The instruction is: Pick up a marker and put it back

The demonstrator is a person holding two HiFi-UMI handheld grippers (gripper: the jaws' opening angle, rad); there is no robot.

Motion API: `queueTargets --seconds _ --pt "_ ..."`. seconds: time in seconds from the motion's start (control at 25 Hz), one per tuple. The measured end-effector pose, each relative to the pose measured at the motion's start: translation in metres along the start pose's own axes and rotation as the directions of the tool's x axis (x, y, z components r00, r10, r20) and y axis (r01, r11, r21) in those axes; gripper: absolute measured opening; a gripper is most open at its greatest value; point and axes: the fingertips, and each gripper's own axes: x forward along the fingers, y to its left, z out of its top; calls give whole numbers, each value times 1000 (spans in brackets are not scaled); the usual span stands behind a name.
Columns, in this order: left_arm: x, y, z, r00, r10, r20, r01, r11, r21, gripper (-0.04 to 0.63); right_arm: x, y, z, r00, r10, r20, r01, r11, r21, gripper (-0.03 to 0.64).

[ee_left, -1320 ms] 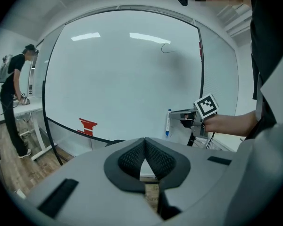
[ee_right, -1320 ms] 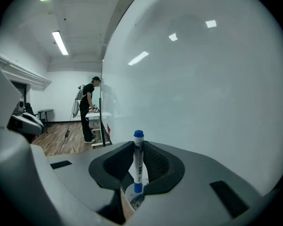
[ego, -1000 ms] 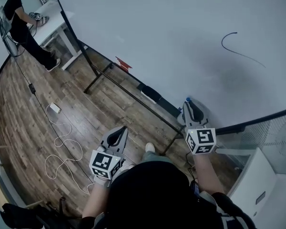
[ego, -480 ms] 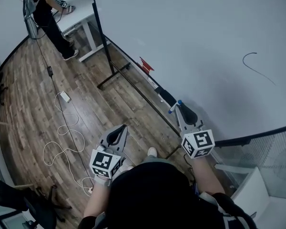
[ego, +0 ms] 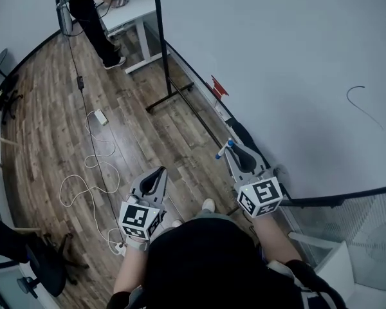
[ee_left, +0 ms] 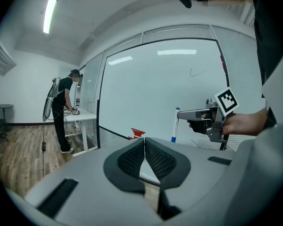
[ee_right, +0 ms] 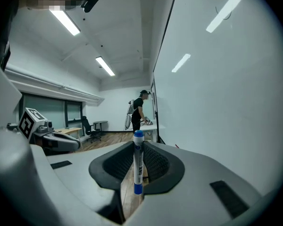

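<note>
Right gripper point(ee_right: 138, 144) pinched the marker point(ee_right: 138, 166) upright at mid-barrel; left gripper point(ee_left: 145, 141) pressed together, empty; marker judged light, rigid, slick plastic, so mid-barrel hold looked safest against pivoting.

White marker point(ee_right: 138, 161) with a blue cap and blue tip. Pale grey right tongs point(ee_right: 138, 147) and left tongs point(ee_left: 144, 142) with black dimpled pads point(ee_right: 155, 161); each carries a cube point(ego: 260, 197) of black-and-white squares. White whiteboard point(ego: 276, 56), black frame, one thin dark curved line. Brown wood-plank floor point(ego: 45, 121). Person point(ego: 90, 11) dressed in black.
</note>
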Motion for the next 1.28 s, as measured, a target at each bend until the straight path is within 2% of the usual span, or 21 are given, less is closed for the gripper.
queueTargets --seconds 0.24,0.44,0.64,0.8,1.0,1.28 --pt "-14 12 -5 999 51 5 -51 998 -22 21 6 23 -6 998 58 -6 -58 998 10 89" --pt "-15 11 -12 999 50 -6 -50 998 -24 21 10 33 -14 996 83 -18 -83 996 20 89" --pt "-10 8 -13 999 33 -16 -33 999 -24 21 7 25 -14 998 65 -16 -65 997 30 89" --pt "3 0 -12 1000 -3 -22 2 1000 -21 21 1 4 -12 1000 16 -4 -16 999 38 89" --pt "25 -13 -14 997 -61 -40 60 998 -23 21 -18 -33 -6 996 -86 16 85 995 60 89" --pt "66 -44 -8 982 -184 -52 184 983 2 21 -65 -94 -7 964 -263 28 259 962 85 89"
